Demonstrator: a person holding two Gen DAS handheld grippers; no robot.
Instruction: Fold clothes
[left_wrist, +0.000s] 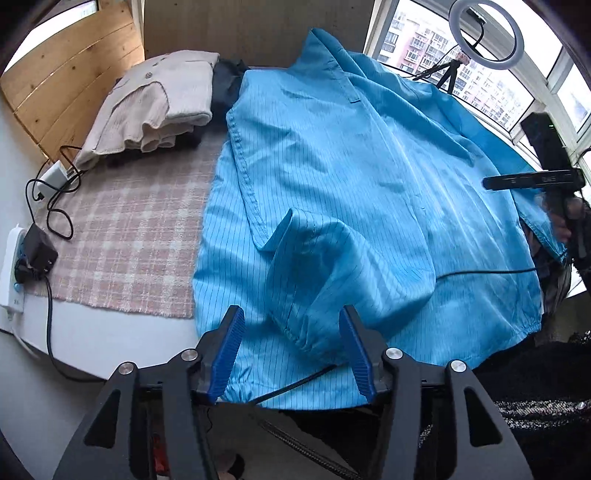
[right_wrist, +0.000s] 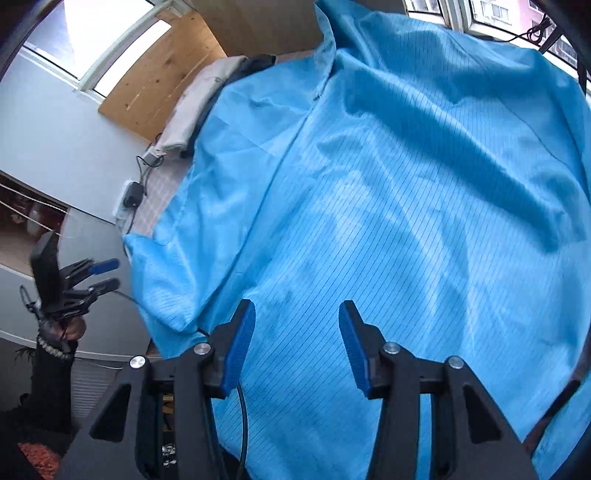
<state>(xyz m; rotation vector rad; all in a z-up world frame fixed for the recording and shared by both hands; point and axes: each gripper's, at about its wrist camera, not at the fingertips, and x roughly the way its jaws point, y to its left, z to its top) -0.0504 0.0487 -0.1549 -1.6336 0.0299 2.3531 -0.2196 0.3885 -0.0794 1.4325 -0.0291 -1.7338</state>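
Here, your left gripper (left_wrist: 291, 350) stands open over a folded-in sleeve cuff (left_wrist: 306, 332) of the blue striped coat (left_wrist: 369, 177) spread across the checked cloth (left_wrist: 129, 240), your right gripper (right_wrist: 295, 343) open above it, beige folded garment (left_wrist: 162, 107) beyond.

We find no text, label, brand, number or sign that can be read in these two views. On the black flat bar (left_wrist: 532, 181) at the right edge of the left wrist view there are some pale marks, but they are too small and too blurred, so we cannot tell any letters. The white rectangular charger block (left_wrist: 55, 176) near the folded beige clothes shows no print that we can read.
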